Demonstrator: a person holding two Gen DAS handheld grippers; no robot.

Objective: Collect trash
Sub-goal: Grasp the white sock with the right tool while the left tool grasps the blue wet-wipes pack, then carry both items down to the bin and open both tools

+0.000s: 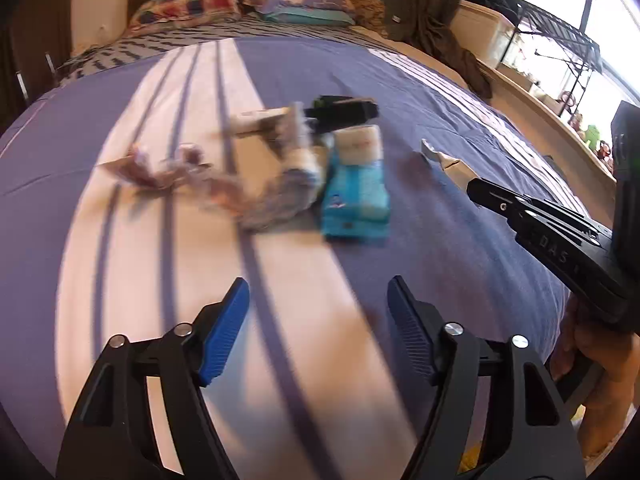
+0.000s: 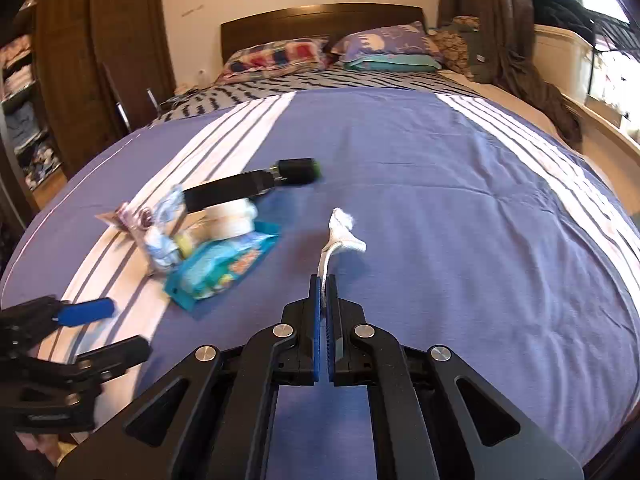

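My right gripper is shut on a twisted white paper scrap, held just above the blue bedspread; the scrap also shows in the left wrist view. My left gripper is open and empty, short of a pile of trash on the bed: a teal wipes pack, crumpled wrappers and a black tube-shaped object. In the right wrist view the pile lies at left: the wipes pack, the wrappers, the black object. The left gripper appears there at lower left.
The bed has a blue cover with white stripes, and pillows by the dark headboard. A wardrobe stands at left. Clothes and a white box sit at right by the window.
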